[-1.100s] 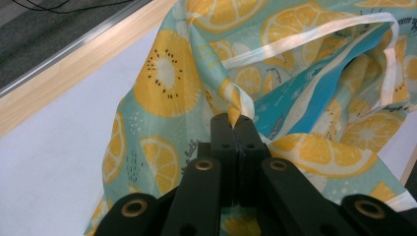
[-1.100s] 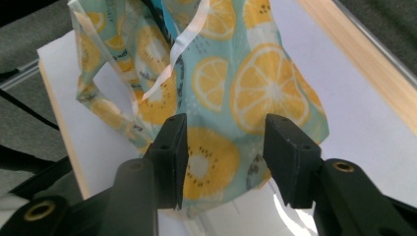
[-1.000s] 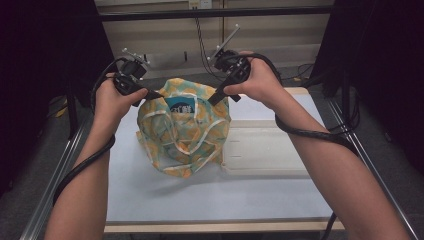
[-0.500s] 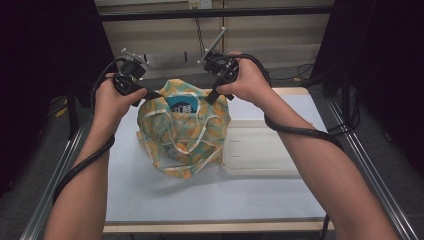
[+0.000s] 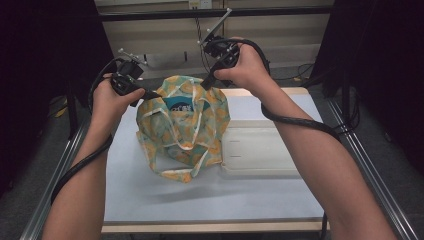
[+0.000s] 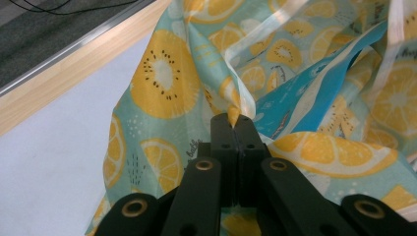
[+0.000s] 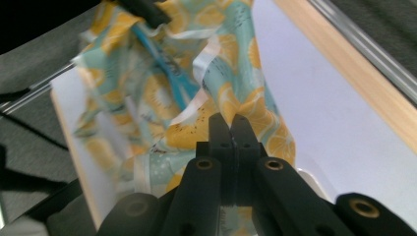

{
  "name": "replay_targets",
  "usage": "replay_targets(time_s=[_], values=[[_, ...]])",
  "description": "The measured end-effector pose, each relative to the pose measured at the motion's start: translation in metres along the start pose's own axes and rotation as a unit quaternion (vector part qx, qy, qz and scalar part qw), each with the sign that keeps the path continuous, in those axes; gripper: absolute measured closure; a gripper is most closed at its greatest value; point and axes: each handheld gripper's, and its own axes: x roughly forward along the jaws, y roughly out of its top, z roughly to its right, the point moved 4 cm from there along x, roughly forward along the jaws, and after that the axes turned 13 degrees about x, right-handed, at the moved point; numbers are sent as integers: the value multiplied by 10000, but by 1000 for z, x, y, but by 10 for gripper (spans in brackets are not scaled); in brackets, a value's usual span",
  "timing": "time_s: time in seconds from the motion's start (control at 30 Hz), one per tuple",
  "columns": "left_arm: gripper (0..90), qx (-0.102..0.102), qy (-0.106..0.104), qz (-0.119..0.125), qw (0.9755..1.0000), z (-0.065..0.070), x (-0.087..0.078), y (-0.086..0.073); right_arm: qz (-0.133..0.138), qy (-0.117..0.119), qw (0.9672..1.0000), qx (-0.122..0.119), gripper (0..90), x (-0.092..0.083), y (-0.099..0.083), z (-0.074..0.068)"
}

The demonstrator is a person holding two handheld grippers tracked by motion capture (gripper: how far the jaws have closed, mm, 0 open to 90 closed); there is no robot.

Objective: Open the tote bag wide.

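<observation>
The fruit-print bag (image 5: 182, 127) hangs between the two sets of jaws, its bottom resting on the white table top (image 5: 150, 195) with bare surface below and to the outer side of each grip. Beyond the left gripper (image 6: 235, 119) the wooden table edge (image 6: 59, 78) runs close by; beyond the right gripper (image 7: 230, 123) the same kind of edge lies a little farther off. A pale tray (image 5: 260, 152) sits just beside the bag, under the right forearm.

Both hands are raised above the far part of the table. The left hand (image 5: 112, 97) holds its gripper pointing inward toward the bag's rim; the right hand (image 5: 247, 67) is higher, its gripper angled down and inward.

The left jaws are clamped on a fold of the bag's rim. The right jaws have just been closing and now pinch the cloth at the opposite rim.

Between the two grips the bag's mouth gapes, and a blue printed packet (image 5: 181, 106) shows inside it, just ahead of the left jaws.
</observation>
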Motion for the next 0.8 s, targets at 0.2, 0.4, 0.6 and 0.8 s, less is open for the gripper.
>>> replay_targets(time_s=[0.2, 0.4, 0.6, 0.8], values=[[879, -141, 20, 87, 9999, -1, -1, -3, -216, -90, 9997, 53, 900, 22, -5, 5], [702, -98, 14, 65, 9999, -2, -10, -5, -387, -84, 9992, -48, 900, 32, -11, 3], [575, -164, 82, 194, 9996, 1, -17, -3, -473, -108, 9988, -78, 900, 34, -13, 3], [437, -110, 108, 208, 9997, 5, -24, 2, -511, -121, 9986, -54, 900, 36, -15, 2]])
